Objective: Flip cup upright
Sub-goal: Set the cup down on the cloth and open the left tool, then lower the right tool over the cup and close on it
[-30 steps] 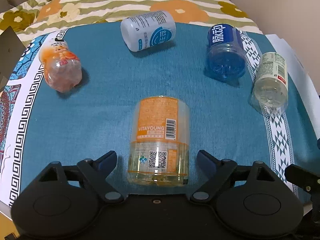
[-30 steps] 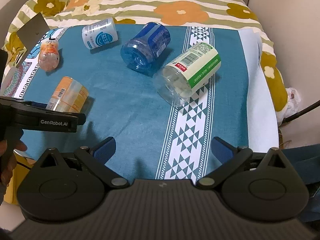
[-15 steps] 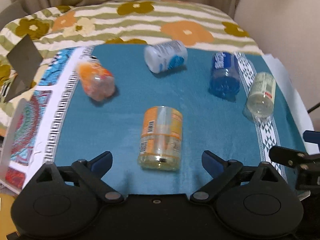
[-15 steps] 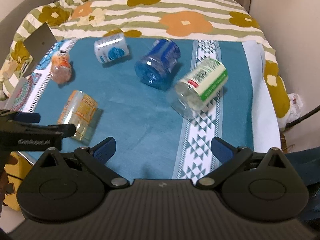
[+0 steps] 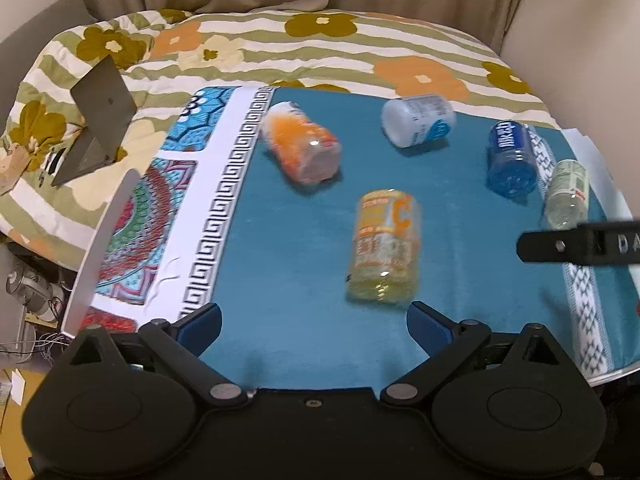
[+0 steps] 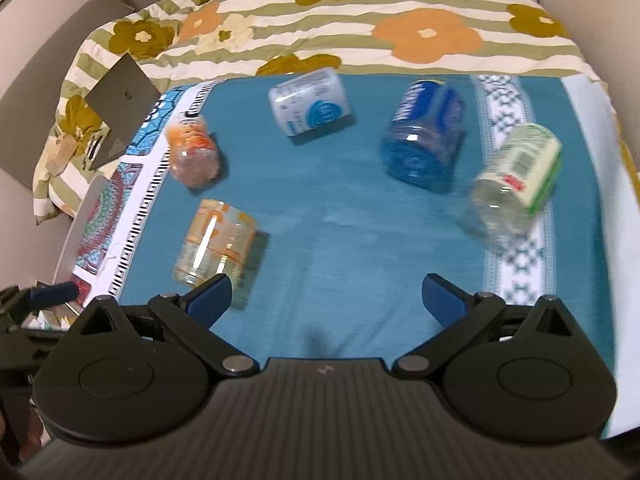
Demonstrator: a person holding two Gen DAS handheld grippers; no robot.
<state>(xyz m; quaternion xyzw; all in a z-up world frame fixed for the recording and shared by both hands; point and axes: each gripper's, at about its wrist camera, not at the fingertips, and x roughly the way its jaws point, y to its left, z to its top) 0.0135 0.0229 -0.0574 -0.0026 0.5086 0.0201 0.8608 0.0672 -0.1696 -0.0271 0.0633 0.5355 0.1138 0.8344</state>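
Left wrist view: the left gripper [image 5: 314, 320] hangs released, jaws wide, just short of the yellow cup [image 5: 385, 246], which lies on its side on the teal cloth [image 5: 280, 240], well placed for a sideways grasp. Its label shows a large "C". The right gripper [image 6: 326, 294] is likewise spread and empty.

free: bare teal cloth [image 6: 320, 220] open just right of the clear yellow-orange labelled plastic cup [image 6: 216, 240] lying on its side | obstacles: orange-printed clear cup [image 6: 194, 156] near behind it, white-blue labelled cup [image 6: 310, 106] further behind-right | far right of it: blue transparent cup [image 6: 424, 136], green-white labelled clear cup [image 6: 516, 184], well apart
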